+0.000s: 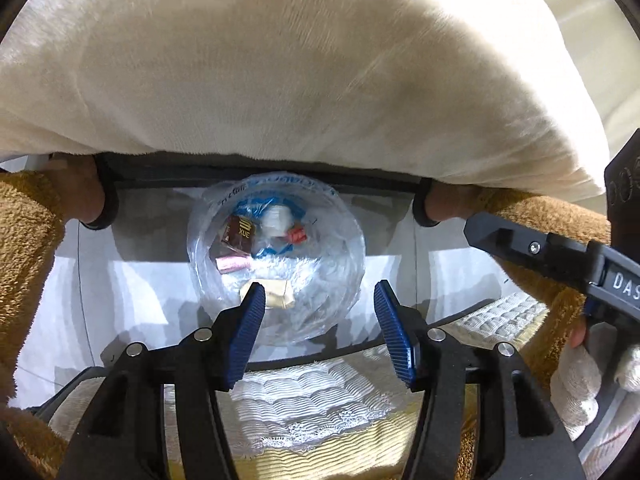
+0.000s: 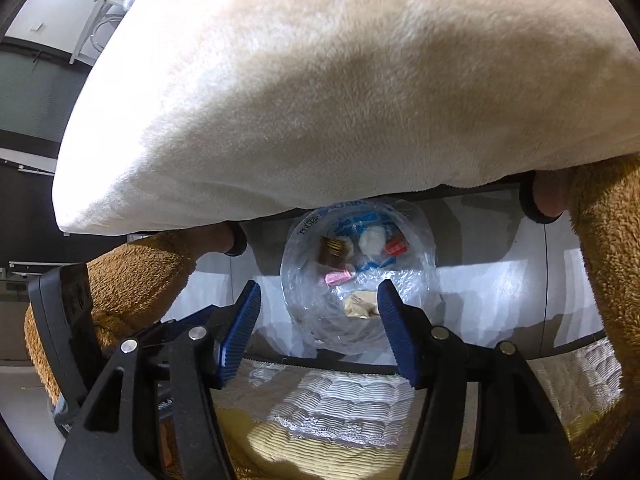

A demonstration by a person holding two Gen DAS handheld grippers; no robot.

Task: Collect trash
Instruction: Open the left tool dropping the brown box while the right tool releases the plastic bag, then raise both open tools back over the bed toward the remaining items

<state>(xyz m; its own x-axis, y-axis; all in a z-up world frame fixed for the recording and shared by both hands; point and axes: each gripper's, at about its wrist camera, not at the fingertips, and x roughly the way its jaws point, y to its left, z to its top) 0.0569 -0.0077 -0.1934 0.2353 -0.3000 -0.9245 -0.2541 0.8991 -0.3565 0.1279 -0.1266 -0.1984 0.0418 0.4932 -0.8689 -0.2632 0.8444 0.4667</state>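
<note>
A bin lined with a clear plastic bag (image 1: 276,256) sits on the pale floor below me. It holds several wrappers: a brown packet (image 1: 239,233), a white wad (image 1: 276,220), a red scrap (image 1: 297,235), a pink wrapper (image 1: 232,265) and a cream wrapper (image 1: 276,294). The bin also shows in the right wrist view (image 2: 358,276). My left gripper (image 1: 320,300) is open and empty above the bin. My right gripper (image 2: 318,300) is open and empty above it too. The right gripper's body (image 1: 560,256) shows at the right of the left wrist view.
A cream plush cushion (image 1: 280,60) fills the upper view, resting on a brown teddy bear whose arms (image 1: 28,240) flank the bin. A ribbed white and gold cloth (image 1: 320,400) covers the near edge below my fingers. A gloved hand (image 1: 592,376) is at right.
</note>
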